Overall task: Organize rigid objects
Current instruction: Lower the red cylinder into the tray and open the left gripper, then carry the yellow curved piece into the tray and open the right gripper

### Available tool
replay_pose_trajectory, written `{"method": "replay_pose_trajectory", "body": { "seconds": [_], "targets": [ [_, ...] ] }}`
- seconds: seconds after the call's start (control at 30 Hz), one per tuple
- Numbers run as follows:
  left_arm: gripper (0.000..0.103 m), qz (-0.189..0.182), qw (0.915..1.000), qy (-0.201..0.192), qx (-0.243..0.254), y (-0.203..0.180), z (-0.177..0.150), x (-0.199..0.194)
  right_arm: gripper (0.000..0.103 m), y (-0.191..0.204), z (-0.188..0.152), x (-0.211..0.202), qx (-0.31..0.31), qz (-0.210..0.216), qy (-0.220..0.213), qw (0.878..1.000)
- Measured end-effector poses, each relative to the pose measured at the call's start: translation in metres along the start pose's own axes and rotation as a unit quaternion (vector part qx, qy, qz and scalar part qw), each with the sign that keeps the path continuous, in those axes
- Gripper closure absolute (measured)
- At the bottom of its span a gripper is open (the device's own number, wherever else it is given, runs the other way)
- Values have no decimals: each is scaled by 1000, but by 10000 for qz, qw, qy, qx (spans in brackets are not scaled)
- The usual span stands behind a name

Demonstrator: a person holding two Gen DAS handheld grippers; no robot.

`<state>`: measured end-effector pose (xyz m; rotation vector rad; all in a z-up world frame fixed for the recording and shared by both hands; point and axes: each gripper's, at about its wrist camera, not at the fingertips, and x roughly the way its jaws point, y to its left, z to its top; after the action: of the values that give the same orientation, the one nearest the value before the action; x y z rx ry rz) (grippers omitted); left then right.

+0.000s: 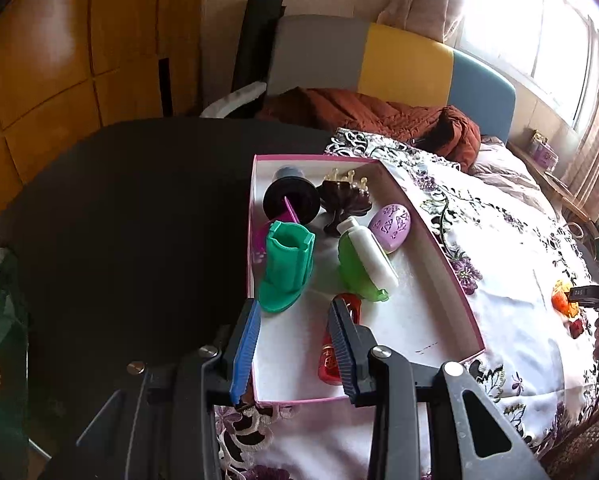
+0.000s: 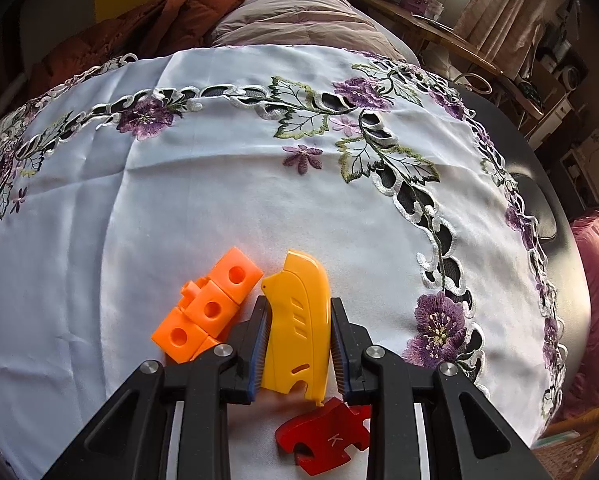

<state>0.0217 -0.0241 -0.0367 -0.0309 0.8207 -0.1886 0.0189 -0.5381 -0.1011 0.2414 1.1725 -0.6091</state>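
The boot stands in the box, bottle to its right.

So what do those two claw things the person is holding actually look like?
Both are black plastic. The left gripper and the right gripper each have two angular fingers with triangular cut-outs, silver round bolts at the joints, and ribbed blue pads on the inner faces. No cables or sleeves show.

Black claw, blue ribbed pads, silver screws
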Motion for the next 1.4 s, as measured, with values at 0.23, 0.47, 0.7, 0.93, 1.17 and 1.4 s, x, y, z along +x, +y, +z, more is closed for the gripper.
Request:
{"method": "replay_pose_trajectory", "body": {
  "seconds": [0.23, 0.47, 0.7, 0.93, 1.17, 1.4],
  "targets": [
    [68, -18, 9999, -117, 31, -3, -1, -11, 75, -2, 1, -1, 58, 20, -15, 10000],
    [68, -35, 9999, -128, 53, -5, -2, -14, 75, -3, 4, -9, 130, 198, -258, 9994],
    [68, 3, 9999, -76, 78, -7, -2, -10, 75, -7, 9, -31, 285, 406, -847, 9952],
    [68, 6, 9999, -99, 113, -11, -2, -10, 75, 26, 7, -51, -414, 1099, -1187, 9860],
    [68, -4, 9999, -98, 64, -7, -2, -10, 75, 73, -8, -50, -1236, 1190, -917, 9809],
    [68, -29, 9999, -109, 11, -4, -2, -10, 75, 119, -28, -75, -1473, 1844, -839, 9681]
  ]
}}
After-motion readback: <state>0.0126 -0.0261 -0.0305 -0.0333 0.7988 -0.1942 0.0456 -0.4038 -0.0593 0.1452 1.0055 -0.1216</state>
